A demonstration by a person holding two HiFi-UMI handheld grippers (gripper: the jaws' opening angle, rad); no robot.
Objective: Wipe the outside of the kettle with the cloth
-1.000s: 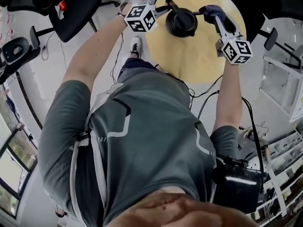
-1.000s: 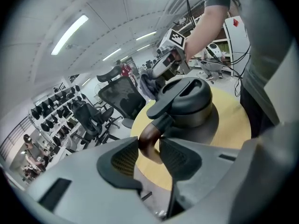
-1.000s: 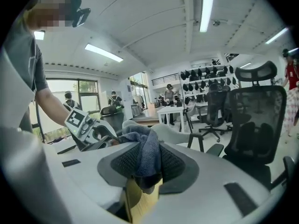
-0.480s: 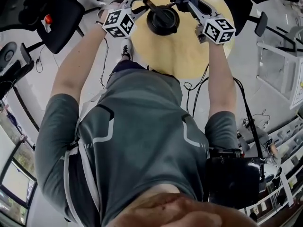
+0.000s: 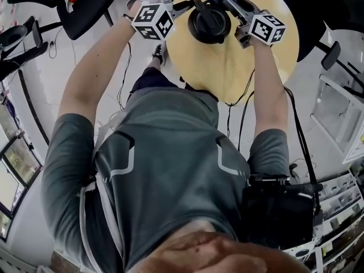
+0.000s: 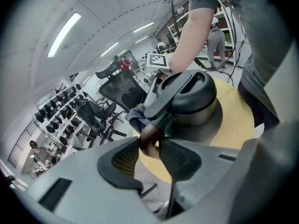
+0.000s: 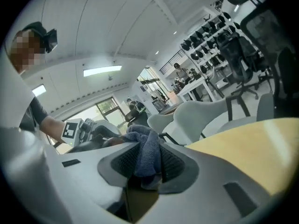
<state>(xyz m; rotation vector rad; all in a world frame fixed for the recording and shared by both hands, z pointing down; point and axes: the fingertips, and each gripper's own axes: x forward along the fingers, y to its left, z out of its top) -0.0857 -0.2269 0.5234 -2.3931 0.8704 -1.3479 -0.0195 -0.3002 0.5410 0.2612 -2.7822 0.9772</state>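
The kettle is black, its handle end perhaps reddish-brown; the cloth is dusty blue; the bench is pale yellow.

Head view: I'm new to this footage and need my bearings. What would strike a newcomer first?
A black kettle sits on the round wooden table at the top of the head view, flanked by both tools. The left tool, whose jaws have just been closing, clamps the kettle's handle. The right tool pinches a blue-grey cloth close beside the kettle.
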